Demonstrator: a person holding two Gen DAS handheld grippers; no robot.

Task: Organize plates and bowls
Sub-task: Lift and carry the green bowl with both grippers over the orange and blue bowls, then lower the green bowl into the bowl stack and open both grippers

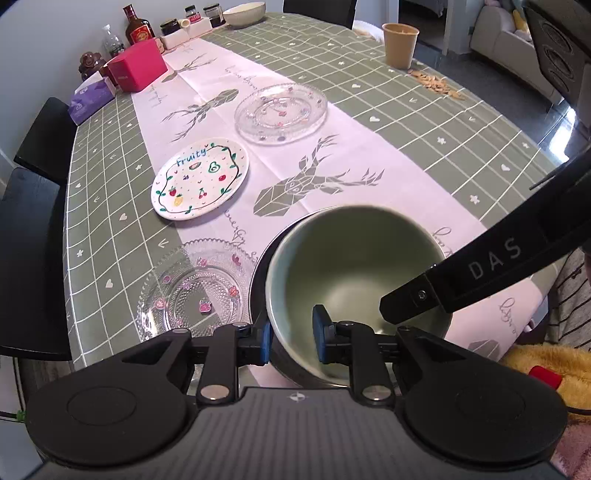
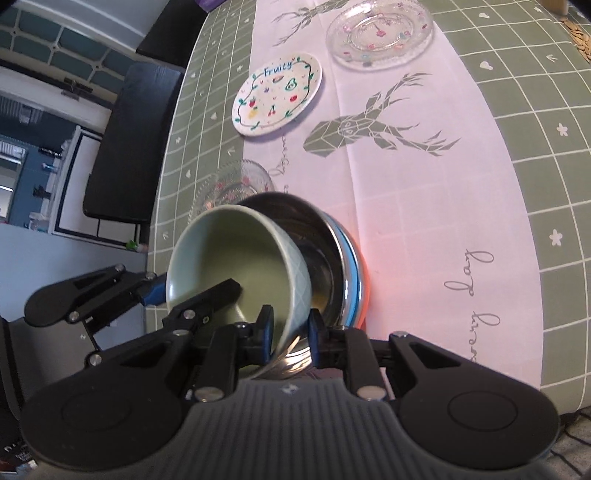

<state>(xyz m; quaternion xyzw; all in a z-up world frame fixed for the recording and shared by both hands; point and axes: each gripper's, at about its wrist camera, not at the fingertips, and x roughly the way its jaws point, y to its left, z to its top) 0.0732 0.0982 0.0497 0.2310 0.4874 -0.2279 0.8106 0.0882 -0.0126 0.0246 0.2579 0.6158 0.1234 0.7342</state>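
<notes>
The left gripper (image 1: 290,334) straddles the near wall of the green bowl (image 1: 354,266), pads slack and off the rim; the right gripper (image 2: 291,334) is clenched on the opposite wall, so the bowl hangs tilted between the two, its mouth turned toward the left side, its base over the steel bowl (image 2: 325,236) just beyond; the right hand carries it, I judge; on the bench (image 1: 461,122): two glass plates, near (image 1: 192,291) and far (image 1: 280,112), one painted plate (image 1: 200,178), one cream bowl (image 1: 243,13) far off.
</notes>
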